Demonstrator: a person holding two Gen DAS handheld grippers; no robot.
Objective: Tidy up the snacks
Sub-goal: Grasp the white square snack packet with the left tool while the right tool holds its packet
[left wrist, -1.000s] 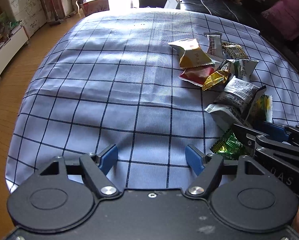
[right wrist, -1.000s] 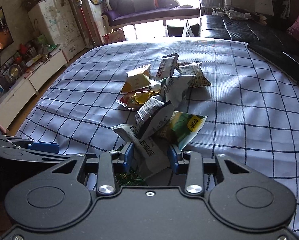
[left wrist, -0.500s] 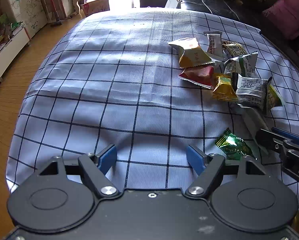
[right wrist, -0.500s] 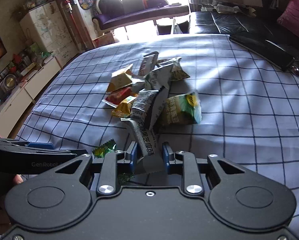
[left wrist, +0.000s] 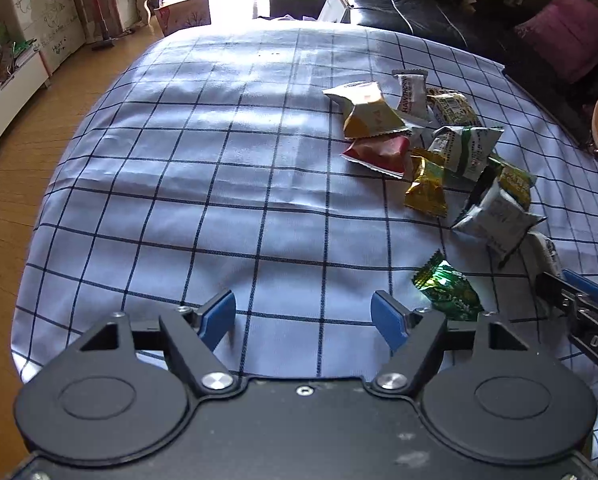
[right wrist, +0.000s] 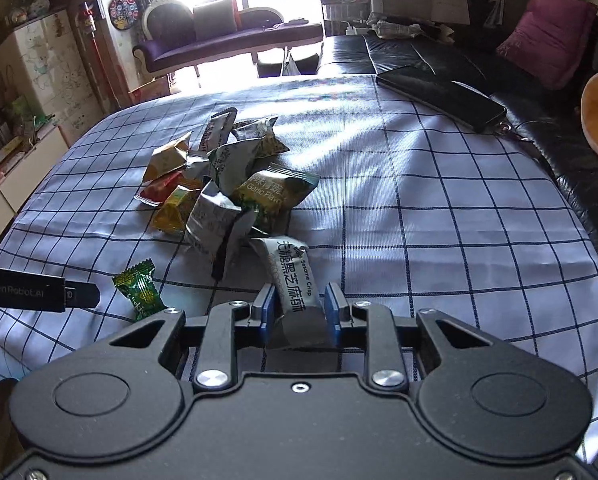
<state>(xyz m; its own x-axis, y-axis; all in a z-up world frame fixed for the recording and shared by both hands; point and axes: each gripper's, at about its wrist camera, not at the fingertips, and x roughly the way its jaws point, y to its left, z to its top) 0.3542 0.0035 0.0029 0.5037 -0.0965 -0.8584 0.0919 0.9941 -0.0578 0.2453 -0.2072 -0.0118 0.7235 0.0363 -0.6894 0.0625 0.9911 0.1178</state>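
Observation:
My right gripper (right wrist: 301, 308) has a long grey black-sesame crisp packet (right wrist: 295, 276) between its blue pads. The jaws are opening, and both pads still touch the packet's sides. The packet's far end points at the pile of snack packets (right wrist: 219, 184) just beyond it on the checked tablecloth. A single green candy (right wrist: 141, 290) lies apart, to the left of the gripper. In the left wrist view my left gripper (left wrist: 303, 316) hangs open over bare cloth, with the green candy (left wrist: 447, 288) to its right. The pile (left wrist: 431, 140) is farther back, and the right gripper (left wrist: 579, 292) is at the right edge.
A black flat device (right wrist: 439, 94) lies on the cloth at the back right, near a black sofa (right wrist: 419, 52) with a pink cushion (right wrist: 547, 36). The table's left edge drops to a wooden floor (left wrist: 3, 184). Bare cloth stretches left of the pile.
My right gripper closed on the sesame crisp packet and drew it back out of the pile, shifting the packets above it. Its jaws then widened slightly. The left gripper stayed put.

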